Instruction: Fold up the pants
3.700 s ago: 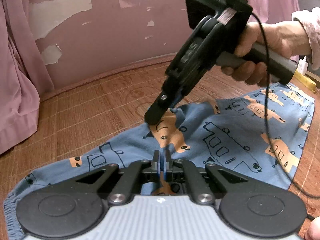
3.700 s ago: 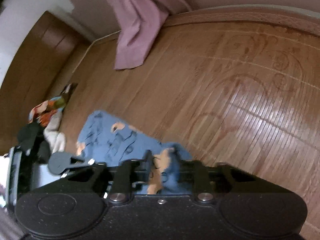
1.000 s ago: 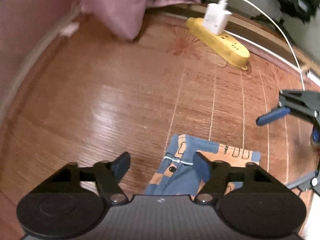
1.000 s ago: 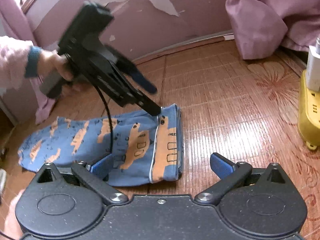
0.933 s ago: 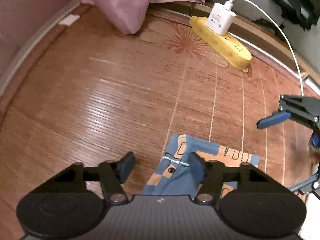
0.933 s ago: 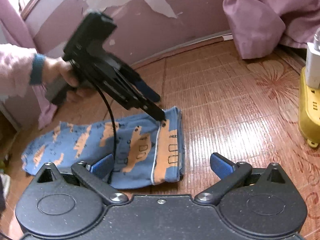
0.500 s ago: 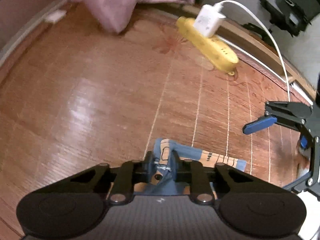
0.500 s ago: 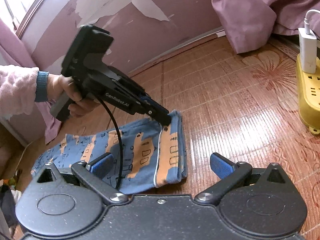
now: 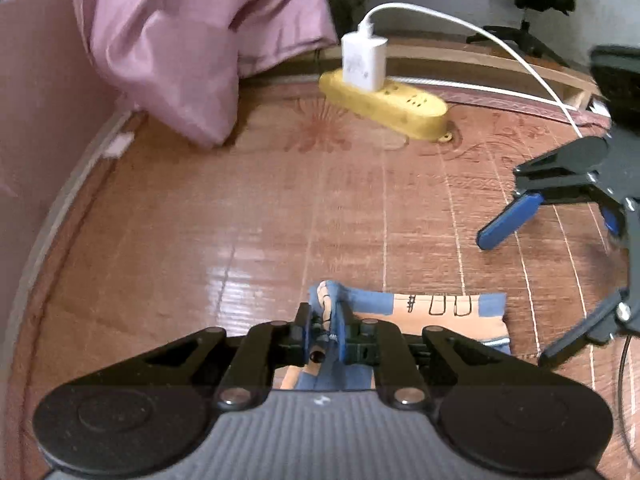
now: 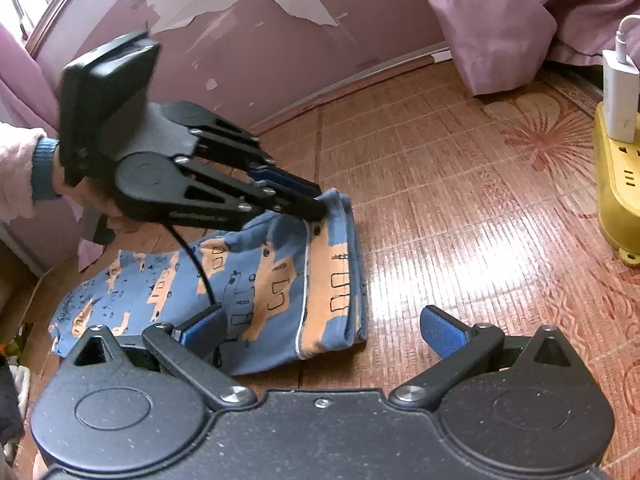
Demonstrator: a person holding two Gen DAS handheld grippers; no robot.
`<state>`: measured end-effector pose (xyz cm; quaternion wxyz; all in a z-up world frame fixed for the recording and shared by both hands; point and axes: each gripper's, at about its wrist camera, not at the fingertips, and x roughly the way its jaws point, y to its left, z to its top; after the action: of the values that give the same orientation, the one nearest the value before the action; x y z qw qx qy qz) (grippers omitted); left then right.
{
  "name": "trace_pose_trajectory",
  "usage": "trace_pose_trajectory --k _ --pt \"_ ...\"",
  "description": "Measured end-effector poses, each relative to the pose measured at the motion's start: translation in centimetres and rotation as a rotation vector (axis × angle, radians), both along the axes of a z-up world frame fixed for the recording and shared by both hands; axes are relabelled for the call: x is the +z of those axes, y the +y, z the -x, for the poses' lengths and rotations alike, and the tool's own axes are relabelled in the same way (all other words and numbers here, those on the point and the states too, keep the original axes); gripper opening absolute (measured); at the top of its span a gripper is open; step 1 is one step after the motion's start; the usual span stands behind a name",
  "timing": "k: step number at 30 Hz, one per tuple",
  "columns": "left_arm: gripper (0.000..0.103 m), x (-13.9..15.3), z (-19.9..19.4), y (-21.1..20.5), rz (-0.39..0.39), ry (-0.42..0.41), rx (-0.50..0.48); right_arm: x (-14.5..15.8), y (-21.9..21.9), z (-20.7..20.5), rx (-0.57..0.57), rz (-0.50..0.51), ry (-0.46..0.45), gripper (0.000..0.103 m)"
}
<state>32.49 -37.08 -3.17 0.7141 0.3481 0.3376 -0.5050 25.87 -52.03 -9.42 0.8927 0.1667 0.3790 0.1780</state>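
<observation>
The left gripper (image 9: 325, 330) is clamped tight on the far corner of the blue pants (image 10: 256, 284), a bunched ridge of fabric pinched between its blue pads (image 9: 302, 330), the corner lifted a touch off the mat. From the other side you see that same gripper (image 10: 316, 204) angling down, a hand (image 10: 86, 200) in a pink sleeve behind it. The right gripper (image 10: 324, 330) hangs with its fingers spread wide, nothing in them, just beside the near edge of the folded end. The pants lie flat on the woven bamboo mat (image 10: 460, 216), orange vehicle print up. Further out sits a yellow power strip (image 9: 386, 106) with a white charger (image 9: 364, 62) plugged in, and pink cloth (image 9: 192, 44) is heaped by the peeling wall (image 10: 280, 12).
</observation>
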Motion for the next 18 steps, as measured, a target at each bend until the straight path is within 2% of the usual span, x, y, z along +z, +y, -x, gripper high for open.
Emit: trace_pose_trajectory --k 3,5,7,11,13,18 --pt "0.011 0.6 1.8 0.9 0.022 -0.077 -0.032 0.0 -0.1 0.1 -0.006 -0.013 -0.001 0.102" --pt "0.011 0.9 3.6 1.5 0.023 -0.170 -0.085 0.0 -0.2 0.1 -0.003 -0.020 -0.010 0.102" --pt "0.011 1.4 5.0 2.1 0.032 -0.220 -0.115 -0.1 0.1 0.1 0.016 -0.020 -0.029 0.102" --pt "0.011 1.9 6.3 2.8 0.045 -0.245 -0.132 -0.3 0.7 -0.5 0.063 -0.017 -0.082 0.101" --pt "0.011 2.0 6.7 3.1 0.049 -0.258 -0.144 -0.4 0.6 -1.0 0.074 -0.045 -0.093 0.095" --pt "0.011 2.1 7.5 3.6 0.051 -0.291 -0.178 -1.3 -0.1 -2.2 0.063 -0.130 -0.085 0.086"
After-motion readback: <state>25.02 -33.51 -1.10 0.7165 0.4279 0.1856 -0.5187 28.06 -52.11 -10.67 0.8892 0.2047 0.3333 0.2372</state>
